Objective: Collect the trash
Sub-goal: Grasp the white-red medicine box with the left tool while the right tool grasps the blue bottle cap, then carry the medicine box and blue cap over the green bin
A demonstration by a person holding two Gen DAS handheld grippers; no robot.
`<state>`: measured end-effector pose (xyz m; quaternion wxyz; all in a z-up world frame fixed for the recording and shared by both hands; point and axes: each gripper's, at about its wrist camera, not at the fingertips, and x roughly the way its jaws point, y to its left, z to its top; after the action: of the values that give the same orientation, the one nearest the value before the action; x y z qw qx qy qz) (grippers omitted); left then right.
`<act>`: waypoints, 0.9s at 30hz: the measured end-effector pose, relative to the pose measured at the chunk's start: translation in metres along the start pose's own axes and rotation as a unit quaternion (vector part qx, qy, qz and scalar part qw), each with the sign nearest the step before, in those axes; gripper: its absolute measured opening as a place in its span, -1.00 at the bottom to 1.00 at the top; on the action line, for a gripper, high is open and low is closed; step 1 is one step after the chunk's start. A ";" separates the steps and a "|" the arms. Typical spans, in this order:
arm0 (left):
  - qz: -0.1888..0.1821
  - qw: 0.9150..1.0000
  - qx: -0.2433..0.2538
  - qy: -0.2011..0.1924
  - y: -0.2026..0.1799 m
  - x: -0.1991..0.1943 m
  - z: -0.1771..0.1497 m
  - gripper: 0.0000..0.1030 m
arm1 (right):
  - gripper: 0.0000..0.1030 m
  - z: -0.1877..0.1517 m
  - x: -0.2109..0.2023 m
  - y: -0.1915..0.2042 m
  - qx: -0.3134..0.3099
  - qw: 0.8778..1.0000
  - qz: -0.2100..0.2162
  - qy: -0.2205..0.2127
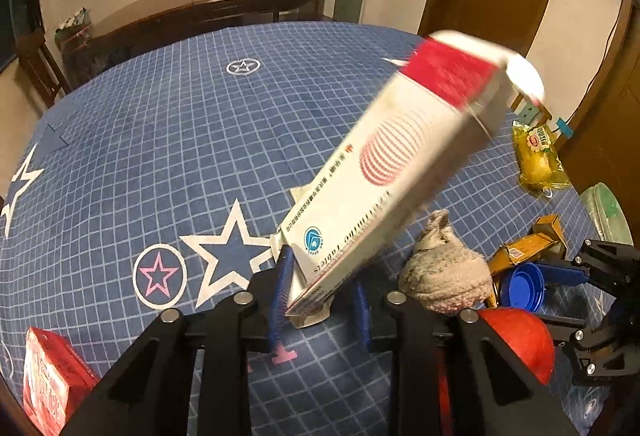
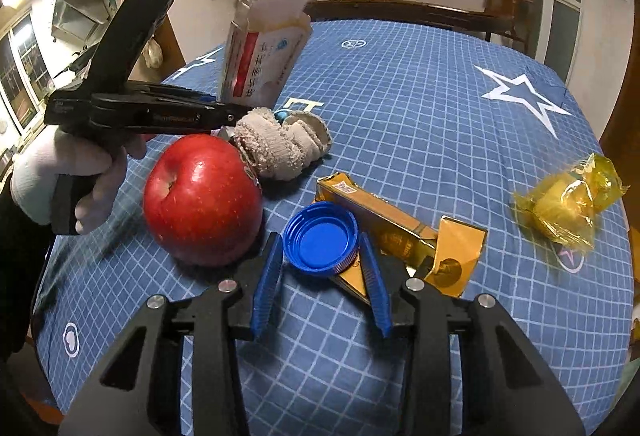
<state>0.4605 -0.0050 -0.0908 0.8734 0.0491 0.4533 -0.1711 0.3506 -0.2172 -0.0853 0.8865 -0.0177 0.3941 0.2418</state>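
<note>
Blue checked star-print tablecloth (image 2: 400, 107); red apple (image 2: 202, 199); blue cap (image 2: 320, 236).

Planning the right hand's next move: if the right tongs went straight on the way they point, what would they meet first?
The blue bottle cap, lying open side up between the right tongs. Just behind it lies the gold carton; whether the pads already touch the cap is unclear.

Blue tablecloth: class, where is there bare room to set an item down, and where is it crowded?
Free: the far tablecloth between the white star and the tablet box. Crowded: the near cluster of apple, rolled cloth, blue cap and gold carton.
</note>
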 end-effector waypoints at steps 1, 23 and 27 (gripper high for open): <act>0.001 1.000 0.000 -0.006 -0.002 -0.001 -0.001 -0.52 | -0.27 -0.001 -0.001 0.001 0.001 1.000 0.000 -0.005; -0.014 0.982 -0.060 -0.178 -0.094 -0.183 -0.149 -0.59 | -0.27 -0.066 -0.149 0.060 0.020 0.973 -0.095 -0.209; -0.019 0.978 -0.069 -0.198 -0.124 -0.207 -0.183 -0.59 | -0.27 -0.073 -0.162 0.075 0.013 0.967 -0.111 -0.230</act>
<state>0.1666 -0.0250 -0.0216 0.9437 -0.0551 0.2827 -0.1625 0.1738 -0.2346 -0.0092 0.9748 0.0062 0.1782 0.1338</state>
